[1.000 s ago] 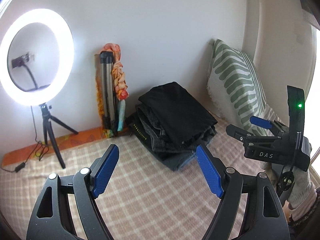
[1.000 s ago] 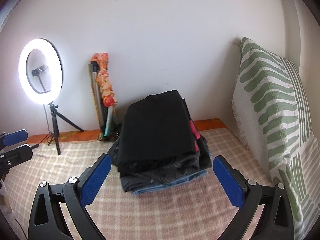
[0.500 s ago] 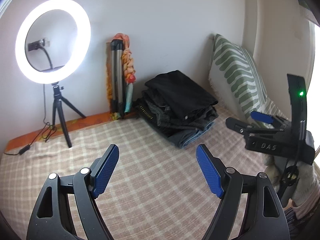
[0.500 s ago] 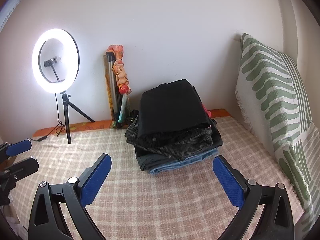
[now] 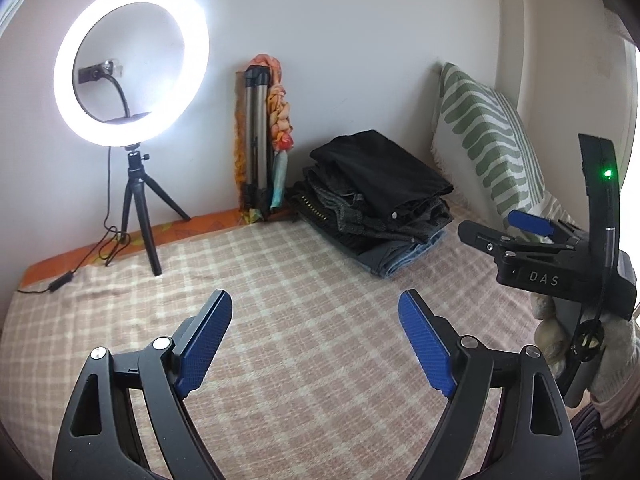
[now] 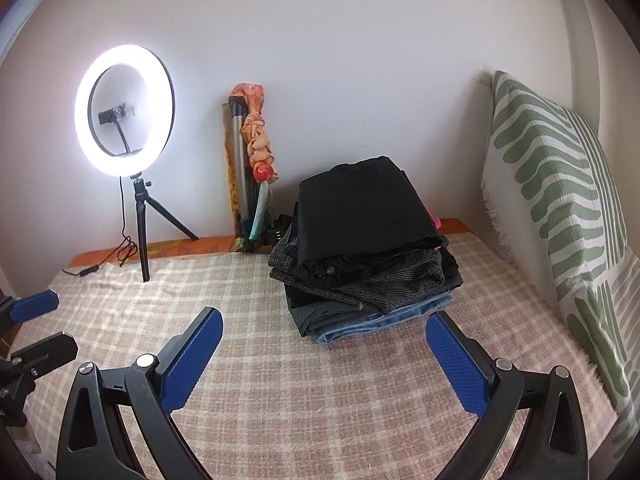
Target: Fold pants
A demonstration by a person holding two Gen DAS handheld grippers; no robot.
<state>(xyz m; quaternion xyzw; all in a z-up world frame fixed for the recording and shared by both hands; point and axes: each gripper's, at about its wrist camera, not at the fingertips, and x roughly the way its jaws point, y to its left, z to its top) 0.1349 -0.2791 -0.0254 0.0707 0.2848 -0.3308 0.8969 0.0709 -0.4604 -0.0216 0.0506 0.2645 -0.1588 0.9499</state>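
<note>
A stack of folded pants point(image 5: 380, 200) lies at the far side of a checked bed cover point(image 5: 300, 320), near the wall; folded black pants are on top, grey and blue ones below. It also shows in the right wrist view point(image 6: 368, 252). My left gripper point(image 5: 316, 320) is open and empty above the cover, well short of the stack. My right gripper point(image 6: 324, 340) is open and empty, just in front of the stack. The right gripper shows at the right of the left wrist view point(image 5: 516, 228); the left gripper shows at the left edge of the right wrist view point(image 6: 36, 328).
A lit ring light on a small tripod point(image 5: 132, 68) stands at the back left, its cable point(image 5: 60, 280) trailing on the cover. A folded tripod with an orange cloth point(image 5: 264, 140) leans on the wall. A green-striped pillow point(image 6: 560, 208) stands at the right.
Both grippers have pulled back from the stack of pants, which now looks smaller and farther. Both stay open and empty.
</note>
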